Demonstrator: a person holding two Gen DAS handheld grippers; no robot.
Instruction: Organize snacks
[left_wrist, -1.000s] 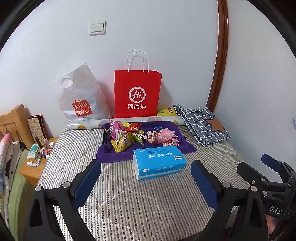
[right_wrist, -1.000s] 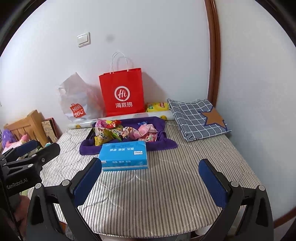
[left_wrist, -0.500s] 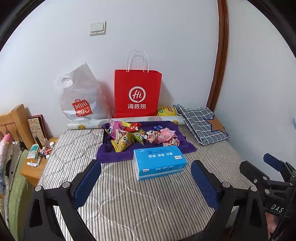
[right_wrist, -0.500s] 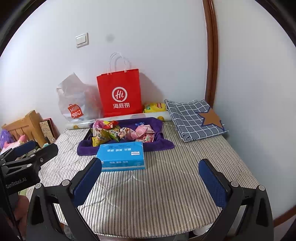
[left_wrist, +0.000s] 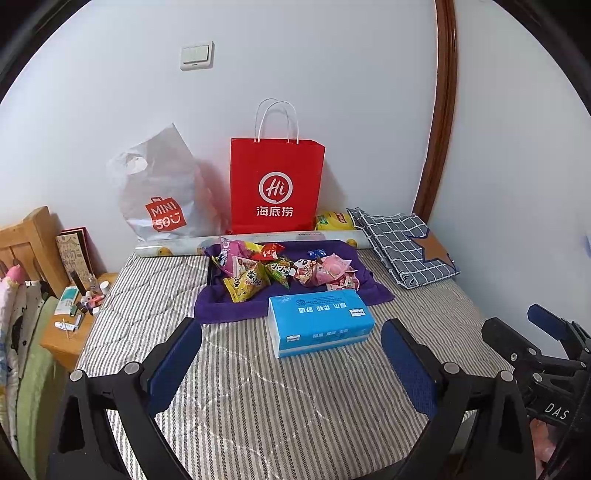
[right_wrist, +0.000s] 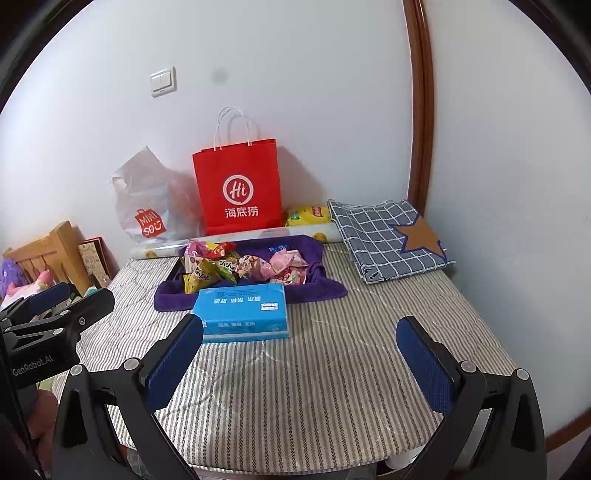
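Several bright snack packets lie heaped in a tray lined with a purple cloth at the back of a striped table; they also show in the right wrist view. A blue tissue pack lies in front of the tray, seen too in the right wrist view. My left gripper is open and empty, held near the table's front edge. My right gripper is open and empty, to the right of the left one.
A red paper bag and a grey plastic bag stand against the wall. A yellow packet and a folded checked cloth lie at the back right. A wooden bedside stand with small items is at the left.
Both grippers have shifted slightly; the right wrist view has drifted a little to the right. Nothing on the table has moved.
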